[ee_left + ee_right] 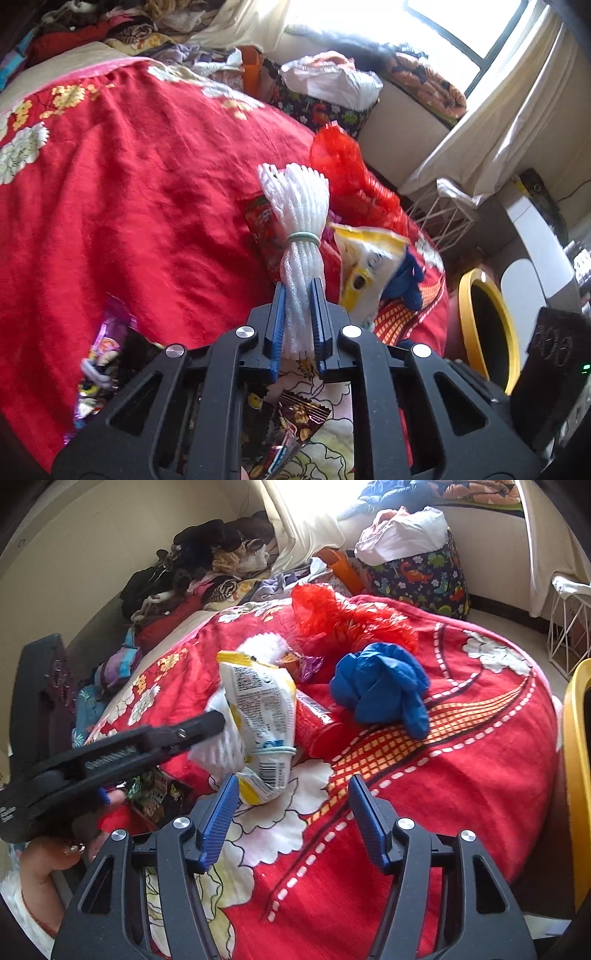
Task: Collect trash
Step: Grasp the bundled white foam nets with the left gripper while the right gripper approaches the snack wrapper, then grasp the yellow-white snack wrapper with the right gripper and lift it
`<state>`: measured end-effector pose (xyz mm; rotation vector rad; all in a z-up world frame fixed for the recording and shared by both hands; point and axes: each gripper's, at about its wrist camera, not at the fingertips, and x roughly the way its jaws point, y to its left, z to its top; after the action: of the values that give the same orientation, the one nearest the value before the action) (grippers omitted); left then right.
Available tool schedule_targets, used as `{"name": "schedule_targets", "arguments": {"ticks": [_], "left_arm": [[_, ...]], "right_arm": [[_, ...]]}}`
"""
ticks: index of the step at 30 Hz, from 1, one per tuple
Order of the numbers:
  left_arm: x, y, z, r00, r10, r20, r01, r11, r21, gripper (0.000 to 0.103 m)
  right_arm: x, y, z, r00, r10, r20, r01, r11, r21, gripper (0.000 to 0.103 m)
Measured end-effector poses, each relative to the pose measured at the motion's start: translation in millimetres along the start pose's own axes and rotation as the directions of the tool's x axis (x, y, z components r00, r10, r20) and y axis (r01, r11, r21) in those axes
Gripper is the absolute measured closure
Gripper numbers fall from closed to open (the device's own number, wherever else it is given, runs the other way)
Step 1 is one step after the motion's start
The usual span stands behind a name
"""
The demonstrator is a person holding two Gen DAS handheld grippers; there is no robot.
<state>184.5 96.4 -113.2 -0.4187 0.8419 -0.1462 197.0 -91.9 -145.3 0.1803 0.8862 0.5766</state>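
Clamping the white foam net bundle [301, 236] low in the left gripper [298, 314], over the bed [129, 184] near its foot edge; could slip (soft foam). Right gripper [290, 819] wide open, empty, near yellow wrapper [258, 716].

One foam net [301, 236], one blue glove [380, 686], one red mesh bag [347, 616].

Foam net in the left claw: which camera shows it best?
Left wrist: the foam net fills the centre, banded at its middle, pinched between the left claw's pads. Right wrist shows only a white patch of it behind the yellow wrapper.
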Motion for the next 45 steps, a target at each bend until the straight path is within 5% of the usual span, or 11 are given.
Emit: {"name": "schedule_targets", "arguments": {"ticks": [18,25,45], "left_arm": [[-42,-11,18,0.993,-0.043,0.111,0.042,0.999,0.014,0.095],[-53,-12,20,0.990,-0.036,0.136,0.033,0.999,0.021,0.095],[-64,-44,15,0.985,-0.071,0.157,0.059,0.995,0.077,0.095]], "right_arm": [[29,18,9,0.996,0.068,-0.054,-0.066,0.997,0.032,0.054],[36,16,11,0.992,0.115,-0.052,-0.112,0.992,0.062,0.080],[-68,-15,2,0.995,-0.010,0.103,0.007,1.000,0.031,0.081]]}}
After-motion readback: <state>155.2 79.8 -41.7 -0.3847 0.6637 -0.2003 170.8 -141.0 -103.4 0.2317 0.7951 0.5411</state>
